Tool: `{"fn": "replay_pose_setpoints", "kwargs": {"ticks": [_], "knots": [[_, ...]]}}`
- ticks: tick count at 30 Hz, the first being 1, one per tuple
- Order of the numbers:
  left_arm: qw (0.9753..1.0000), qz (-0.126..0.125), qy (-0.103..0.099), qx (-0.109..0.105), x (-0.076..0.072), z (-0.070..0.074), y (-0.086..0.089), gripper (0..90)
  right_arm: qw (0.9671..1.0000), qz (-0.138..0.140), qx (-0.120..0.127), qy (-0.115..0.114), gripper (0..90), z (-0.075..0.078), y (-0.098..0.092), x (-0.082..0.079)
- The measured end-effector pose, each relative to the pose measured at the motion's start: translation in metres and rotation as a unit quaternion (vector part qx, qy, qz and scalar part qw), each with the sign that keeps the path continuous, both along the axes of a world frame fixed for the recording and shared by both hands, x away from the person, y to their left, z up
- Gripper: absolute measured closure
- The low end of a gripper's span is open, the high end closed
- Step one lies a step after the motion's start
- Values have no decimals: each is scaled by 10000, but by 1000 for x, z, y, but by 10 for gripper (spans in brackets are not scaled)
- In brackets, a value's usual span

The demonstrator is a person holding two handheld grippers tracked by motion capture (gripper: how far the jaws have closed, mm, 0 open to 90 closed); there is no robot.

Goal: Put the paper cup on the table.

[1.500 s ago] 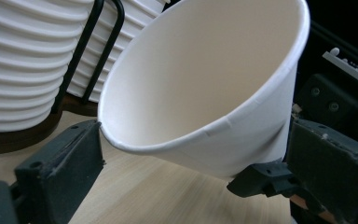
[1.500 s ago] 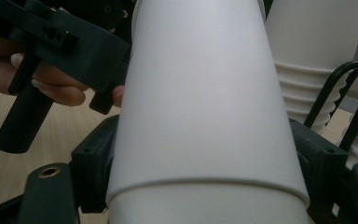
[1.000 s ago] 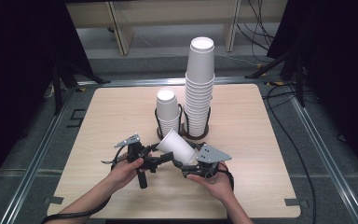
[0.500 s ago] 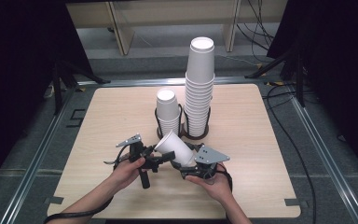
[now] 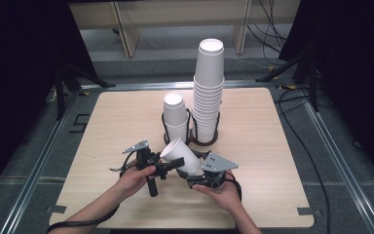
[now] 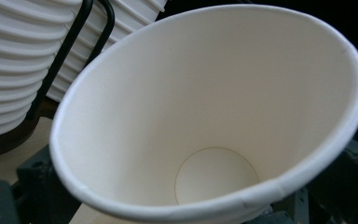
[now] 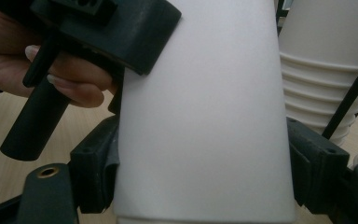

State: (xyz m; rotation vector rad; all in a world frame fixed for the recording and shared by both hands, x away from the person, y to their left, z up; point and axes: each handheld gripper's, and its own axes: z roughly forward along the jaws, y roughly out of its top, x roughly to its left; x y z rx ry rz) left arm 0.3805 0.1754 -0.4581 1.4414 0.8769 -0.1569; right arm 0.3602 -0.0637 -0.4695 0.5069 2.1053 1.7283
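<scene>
A single white paper cup hangs tilted above the table's front middle, mouth up and to the left, base toward my right gripper. In the right gripper view the cup's wall sits squeezed between my right gripper's two black jaws. My left gripper reaches in from the left. The left gripper view looks straight into the cup's mouth, and the rim spans the gap between that gripper's jaws. One left fingertip presses on the cup's outside near the rim.
A tall stack of white cups and a short stack stand in a black wire holder just behind the held cup. The wooden table has bare surface on both sides. Metal rails edge the table; cables lie on the floor at right.
Both hands have drawn slightly closer together around the cup, which has tipped a little. The left gripper's jaws now lie against the cup near its rim.
</scene>
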Motion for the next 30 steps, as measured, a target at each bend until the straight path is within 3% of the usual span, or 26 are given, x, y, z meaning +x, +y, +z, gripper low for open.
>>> {"fn": "replay_pose_setpoints", "kwargs": {"ticks": [3,4,10,11,12,13,16,18,21,23,24,27,29,30], "knots": [[9999,-5,-113,15,-1,0,0,62,9999,78,33,69,222,-1,0,0],[9998,-13,-195,45,-2,0,1,77,9999,7,-81,101,213,-1,0,0],[9988,3,-449,177,-5,0,2,116,9999,-1,-110,24,172,-2,1,1],[9987,-11,-495,125,-6,1,1,116,9998,96,-128,87,144,-3,2,2],[9984,-6,-534,183,-6,1,1,121,9994,125,-102,321,132,-4,4,0],[9981,-17,-590,179,-7,2,1,126,9994,60,-234,241,75,-4,3,0],[9970,6,-733,243,-9,4,1,131,9989,78,-215,419,49,-6,4,-1],[9963,23,-812,285,-9,6,3,133,9992,161,-221,291,45,-7,3,0],[9946,68,-962,392,-11,8,6,134,9985,149,-307,420,35,-6,2,-2],[9936,111,-1032,437,-11,10,9,135,9986,179,-358,342,35,-6,0,-2],[9931,128,-1071,457,-11,11,11,136,9983,271,-301,411,35,-7,0,-3],[9918,179,-1147,529,-12,13,16,136,9977,240,-449,444,35,-10,-5,-5],[9907,251,-1197,601,-13,14,21,136,9977,285,-361,505,35,-11,-5,-7],[9901,295,-1218,628,-13,15,24,137,9978,173,-405,488,35,-12,-9,-8]]}}
